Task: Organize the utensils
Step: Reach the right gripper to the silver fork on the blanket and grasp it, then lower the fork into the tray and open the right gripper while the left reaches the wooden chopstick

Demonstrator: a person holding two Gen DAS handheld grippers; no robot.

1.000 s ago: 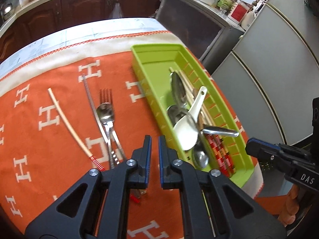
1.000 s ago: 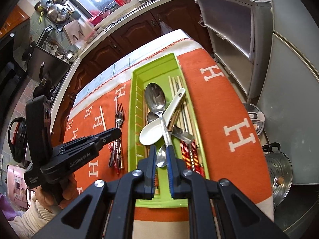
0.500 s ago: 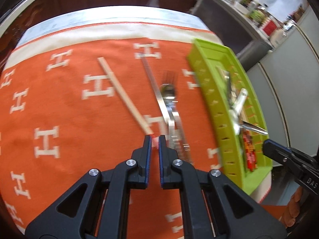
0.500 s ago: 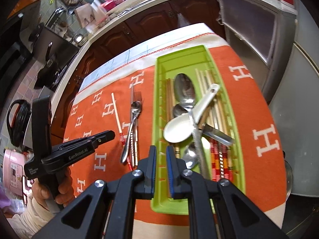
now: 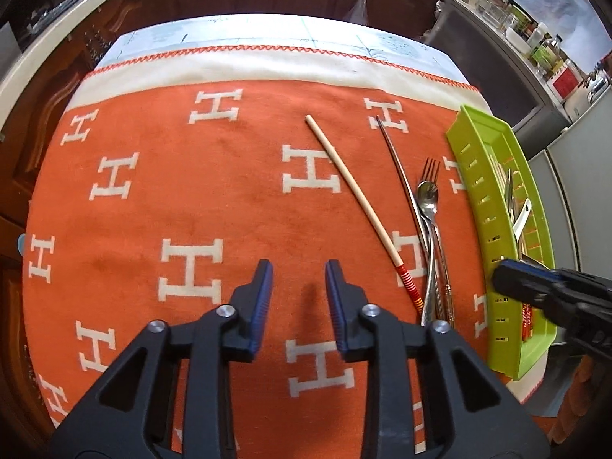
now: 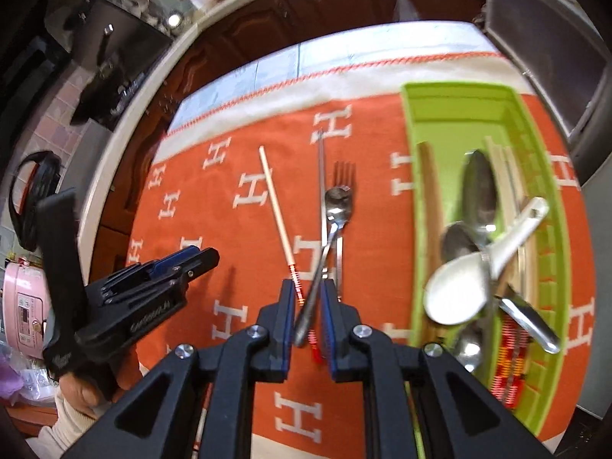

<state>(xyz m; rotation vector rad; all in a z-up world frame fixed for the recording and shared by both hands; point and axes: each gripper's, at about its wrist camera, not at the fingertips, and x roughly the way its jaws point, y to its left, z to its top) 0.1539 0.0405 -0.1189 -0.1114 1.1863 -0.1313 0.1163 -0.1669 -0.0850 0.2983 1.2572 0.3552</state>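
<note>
A green utensil tray (image 6: pixel 459 114) (image 5: pixel 474 160) on the right holds several spoons, a white ladle-spoon (image 6: pixel 470 275) and chopsticks. On the orange cloth lie a pale chopstick (image 5: pixel 352 191) (image 6: pixel 275 206), a metal chopstick (image 5: pixel 397 168) (image 6: pixel 322 176), a fork (image 5: pixel 434 176) (image 6: pixel 343 183) and a metal spoon (image 5: pixel 427 206) (image 6: pixel 332 222). My right gripper (image 6: pixel 307 306) is open with the spoon's handle between its fingers. My left gripper (image 5: pixel 298 287) is open and empty over bare cloth, left of the pale chopstick.
The orange cloth with white H marks (image 5: pixel 191 199) covers the table; its white border (image 5: pixel 267 65) runs along the far edge. Dark wood cabinets stand behind. A pink appliance (image 6: pixel 23 306) sits at the left in the right wrist view. A counter with jars (image 5: pixel 543 49) is at the far right.
Both grippers have opened. The right gripper moved left from the tray to the utensils on the cloth, around the spoon's handle. The left gripper swung further left over bare cloth.
</note>
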